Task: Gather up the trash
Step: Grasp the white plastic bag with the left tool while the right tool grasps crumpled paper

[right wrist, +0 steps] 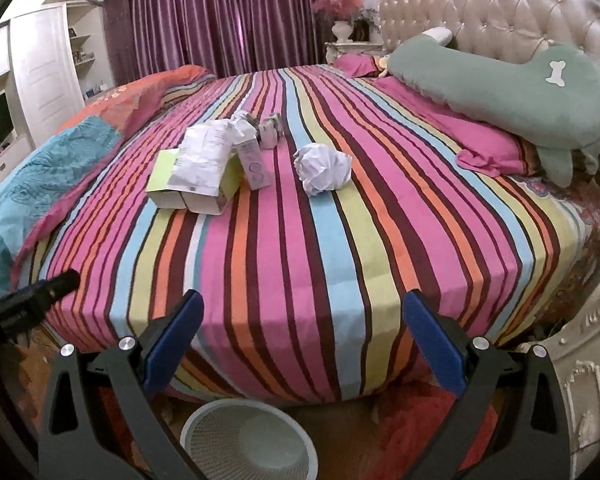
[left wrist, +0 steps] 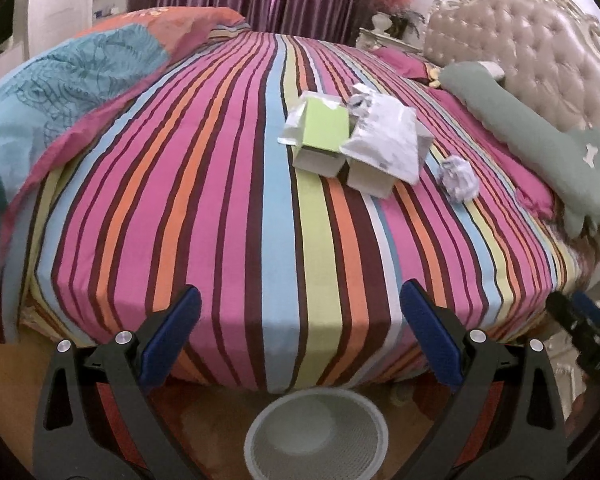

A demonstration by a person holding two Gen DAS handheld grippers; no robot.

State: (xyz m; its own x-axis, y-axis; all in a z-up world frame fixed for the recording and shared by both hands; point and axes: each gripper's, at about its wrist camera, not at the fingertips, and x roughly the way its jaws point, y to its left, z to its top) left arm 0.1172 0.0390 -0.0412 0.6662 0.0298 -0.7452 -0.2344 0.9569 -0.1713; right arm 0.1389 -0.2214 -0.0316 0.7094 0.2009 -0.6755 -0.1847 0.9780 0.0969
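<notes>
Trash lies mid-bed on the striped sheet (left wrist: 236, 200): a green and white carton (left wrist: 325, 136) (right wrist: 168, 184), a crumpled white bag (left wrist: 388, 142) (right wrist: 204, 156) on top of it, a small lilac box (right wrist: 254, 162), and a crumpled paper ball (left wrist: 458, 178) (right wrist: 323, 168). A white mesh waste bin (left wrist: 316, 436) (right wrist: 248, 440) stands on the floor at the bed's near edge. My left gripper (left wrist: 300, 312) and right gripper (right wrist: 302, 320) are both open and empty, held above the bin, well short of the trash.
A blue and orange quilt (left wrist: 72, 80) is bunched at the bed's left. A green dog-shaped pillow (right wrist: 500, 92) and pink pillow (right wrist: 488, 140) lie by the tufted headboard (right wrist: 520, 8). A carved white nightstand (right wrist: 580, 380) stands at right. Purple curtains hang behind.
</notes>
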